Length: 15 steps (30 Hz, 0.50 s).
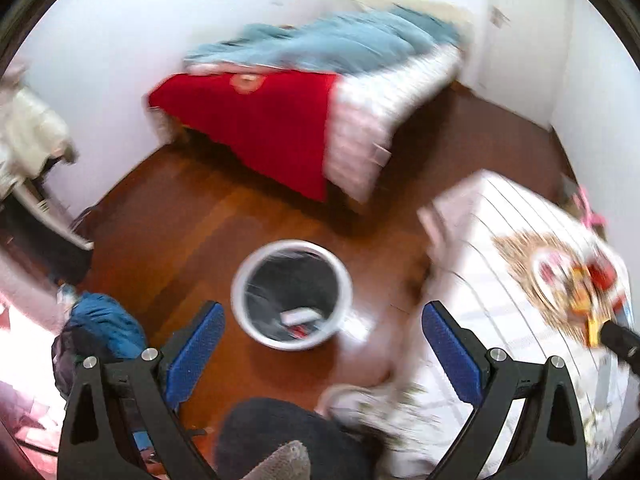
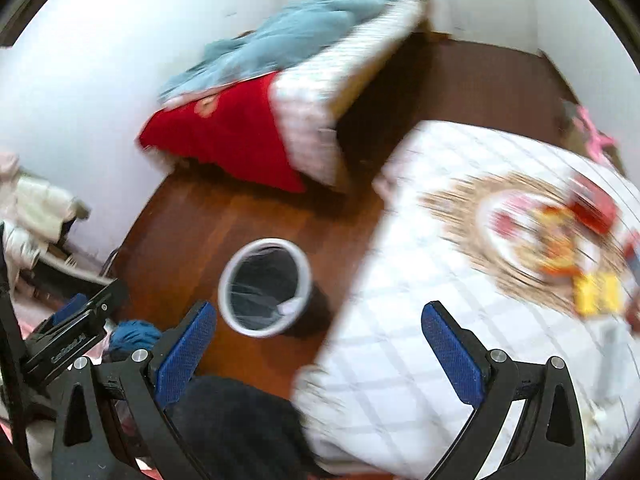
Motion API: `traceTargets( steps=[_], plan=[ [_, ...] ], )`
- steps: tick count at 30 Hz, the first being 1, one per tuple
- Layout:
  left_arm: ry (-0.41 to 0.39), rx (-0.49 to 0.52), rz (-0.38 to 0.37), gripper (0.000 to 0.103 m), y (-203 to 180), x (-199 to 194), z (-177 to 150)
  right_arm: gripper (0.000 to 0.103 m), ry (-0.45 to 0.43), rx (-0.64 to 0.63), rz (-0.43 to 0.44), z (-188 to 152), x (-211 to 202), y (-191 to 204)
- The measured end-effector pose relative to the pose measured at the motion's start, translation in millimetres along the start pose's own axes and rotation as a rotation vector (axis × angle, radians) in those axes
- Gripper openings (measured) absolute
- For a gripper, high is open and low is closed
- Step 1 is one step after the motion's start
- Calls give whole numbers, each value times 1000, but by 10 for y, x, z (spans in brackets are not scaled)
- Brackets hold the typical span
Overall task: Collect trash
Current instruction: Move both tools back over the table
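Left wrist view, my left gripper (image 1: 322,340) spread wide and empty above the white bin (image 1: 292,294) on the wood floor (image 1: 180,216), scraps in its black liner, my right gripper (image 2: 318,340) equally wide, empty, wrappers (image 2: 560,248) blurred at the table's (image 2: 420,300) far right edge.

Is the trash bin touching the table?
Apart. Right wrist view shows bare wood floor between the trash bin and the table's cloth edge.

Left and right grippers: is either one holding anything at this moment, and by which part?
Nothing is held. The left gripper and the right gripper both stand open, with only floor, bin and table between their fingers.
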<state>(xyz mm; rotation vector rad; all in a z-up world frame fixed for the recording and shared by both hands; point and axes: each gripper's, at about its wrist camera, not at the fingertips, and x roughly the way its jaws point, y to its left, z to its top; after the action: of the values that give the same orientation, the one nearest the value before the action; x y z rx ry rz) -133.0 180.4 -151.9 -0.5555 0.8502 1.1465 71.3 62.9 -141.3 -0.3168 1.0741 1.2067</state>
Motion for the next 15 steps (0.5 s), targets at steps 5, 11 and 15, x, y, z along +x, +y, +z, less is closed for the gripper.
traceTargets(
  steps=[5,11,15],
  plan=[
    [60,166,-54,101,-1141,290,-259,103,24,180,-242,-304,-390,-1474],
    [114,329,-63,101,-2105,526,-512,86,158,332,-423,-624,-254,-2909],
    [140,375,-75,101,-2429,584,-633,76,220,384,-405,-798,7,-3294]
  ],
)
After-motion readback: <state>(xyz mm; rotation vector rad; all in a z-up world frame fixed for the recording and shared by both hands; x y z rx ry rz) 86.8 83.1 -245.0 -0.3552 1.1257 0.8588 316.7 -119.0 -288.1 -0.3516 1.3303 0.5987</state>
